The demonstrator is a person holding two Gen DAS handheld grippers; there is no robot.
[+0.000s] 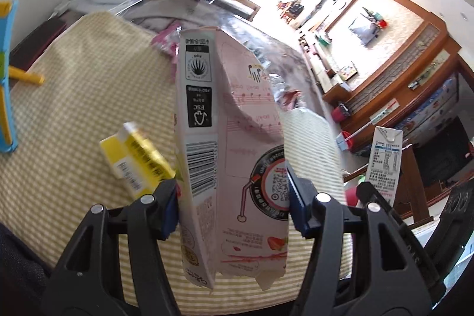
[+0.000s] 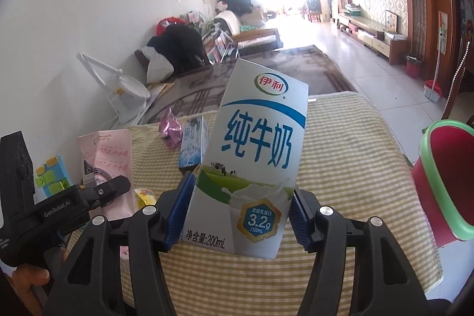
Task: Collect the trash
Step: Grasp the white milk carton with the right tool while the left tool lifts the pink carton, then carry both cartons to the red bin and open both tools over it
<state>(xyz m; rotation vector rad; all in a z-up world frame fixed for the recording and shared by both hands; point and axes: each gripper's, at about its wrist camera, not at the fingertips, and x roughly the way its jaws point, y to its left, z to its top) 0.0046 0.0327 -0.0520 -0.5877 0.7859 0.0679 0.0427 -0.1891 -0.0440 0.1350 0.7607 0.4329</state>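
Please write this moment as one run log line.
left gripper: holds pink carton | right gripper: holds milk carton | bin: right

I note the pink carton (image 1: 234, 138) is creased, matt paperboard with torn edges. The white milk carton (image 2: 251, 156) looks smooth, slightly glossy. The checked cloth (image 2: 340, 138) on the desk reads as woven fabric. The red bin (image 2: 444, 182) is smooth plastic.

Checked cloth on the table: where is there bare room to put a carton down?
The cloth is bare between the held milk carton and the red bin. It is crowded around the small blue carton, the pink wrapper and the yellow carton.
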